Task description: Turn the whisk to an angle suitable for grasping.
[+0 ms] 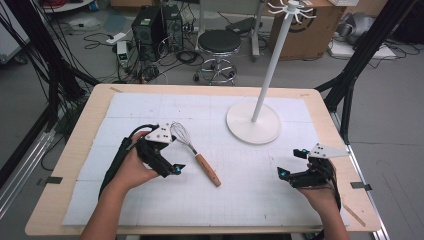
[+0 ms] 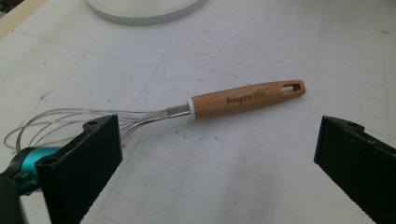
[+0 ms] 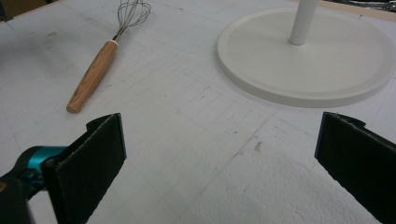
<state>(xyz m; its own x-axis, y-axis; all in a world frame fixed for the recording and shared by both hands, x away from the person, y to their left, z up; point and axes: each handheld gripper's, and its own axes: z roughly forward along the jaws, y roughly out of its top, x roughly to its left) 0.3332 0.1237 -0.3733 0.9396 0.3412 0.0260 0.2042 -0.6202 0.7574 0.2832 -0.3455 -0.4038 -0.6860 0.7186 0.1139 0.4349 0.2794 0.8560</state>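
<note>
A whisk point(image 1: 196, 155) with a wooden handle and a wire head lies flat on the white gridded mat point(image 1: 250, 195), left of centre. My left gripper point(image 1: 167, 152) is just to its left, open, and holds nothing. In the left gripper view the whisk point(image 2: 247, 98) lies a little beyond the open left gripper point(image 2: 217, 163), its wires passing behind the left jaw. My right gripper point(image 1: 292, 163) is open and empty near the table's right front. In the right gripper view the whisk point(image 3: 93, 74) lies far off, beyond the open right gripper point(image 3: 219, 172).
A white stand with a round base point(image 1: 253, 125), a tall pole and hooks at the top is at the mat's back right; its base point(image 3: 308, 60) also shows ahead of the right gripper. Behind the table are a stool point(image 1: 219, 42), a computer tower point(image 1: 150, 25) and a cardboard box point(image 1: 310, 30).
</note>
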